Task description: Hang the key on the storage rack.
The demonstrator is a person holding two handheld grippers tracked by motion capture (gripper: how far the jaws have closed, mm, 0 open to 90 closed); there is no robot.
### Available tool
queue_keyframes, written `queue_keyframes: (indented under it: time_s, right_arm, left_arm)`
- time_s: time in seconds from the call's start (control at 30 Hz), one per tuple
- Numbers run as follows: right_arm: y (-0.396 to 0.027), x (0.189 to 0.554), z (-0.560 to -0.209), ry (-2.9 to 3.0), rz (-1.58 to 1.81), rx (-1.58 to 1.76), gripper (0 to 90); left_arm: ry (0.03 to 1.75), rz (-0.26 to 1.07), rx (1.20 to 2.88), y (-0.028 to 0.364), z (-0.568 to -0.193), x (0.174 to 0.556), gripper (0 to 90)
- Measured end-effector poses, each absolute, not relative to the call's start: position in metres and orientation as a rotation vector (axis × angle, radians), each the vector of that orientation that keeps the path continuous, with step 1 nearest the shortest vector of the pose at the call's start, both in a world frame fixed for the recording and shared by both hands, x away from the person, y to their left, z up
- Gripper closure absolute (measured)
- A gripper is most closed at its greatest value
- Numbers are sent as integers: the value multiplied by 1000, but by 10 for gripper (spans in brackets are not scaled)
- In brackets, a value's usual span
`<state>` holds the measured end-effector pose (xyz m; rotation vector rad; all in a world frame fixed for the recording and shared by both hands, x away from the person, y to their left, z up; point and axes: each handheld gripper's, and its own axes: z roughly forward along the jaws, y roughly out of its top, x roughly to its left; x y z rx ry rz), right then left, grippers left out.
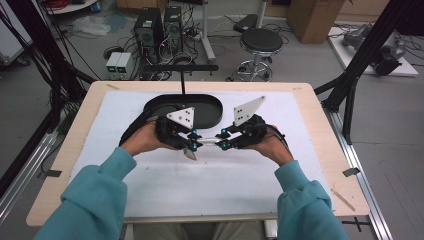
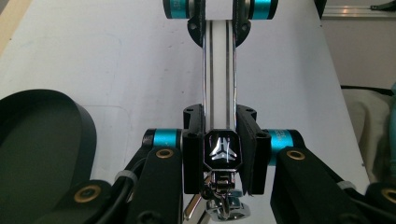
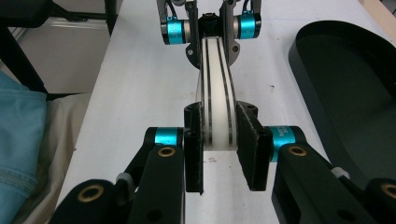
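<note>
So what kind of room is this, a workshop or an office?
Most likely a robotics or research lab. Two computer towers stand on the floor amid loose cables, black frame struts flank the table, and a round stool and a cardboard box sit behind it.

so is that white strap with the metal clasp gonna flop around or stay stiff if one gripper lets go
Probably floppy: the white strap bows sideways between the left gripper and the right gripper. The metal clasp dangles at one end, so that end would likely drop first. Its glossy face may be slippery.
</note>
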<state>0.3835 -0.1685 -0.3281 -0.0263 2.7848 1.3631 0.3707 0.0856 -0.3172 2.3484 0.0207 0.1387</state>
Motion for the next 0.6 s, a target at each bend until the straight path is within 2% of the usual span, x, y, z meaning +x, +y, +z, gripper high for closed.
queue_keyframes:
  time_s: [0.27,0.3,0.4,0.43,0.5,0.53,0.57,0.6]
  right_arm:
    - [-171,382,-327,2764,1373,-23,736]
    - [-171,382,-327,2749,1396,-15,703]
    - [-172,381,-328,2696,1446,87,338]
    - [-172,381,-328,2696,1446,87,338]
    - [-173,379,-329,2622,1410,197,105]
    - [-173,379,-329,2622,1410,197,105]
    - [-176,377,-329,2573,1453,220,31]
    - [-178,375,-330,2542,1459,255,5]
  left_arm:
    - [21,153,2335,85,-315,369,741]
    - [27,149,2327,86,-316,369,742]
    - [64,153,2303,89,-317,371,742]
    - [60,158,2297,90,-317,372,742]
    - [67,158,2294,92,-317,374,741]
    - [72,168,2290,93,-317,374,741]
    - [80,172,2280,93,-316,375,741]
    - [78,173,2277,94,-315,375,742]
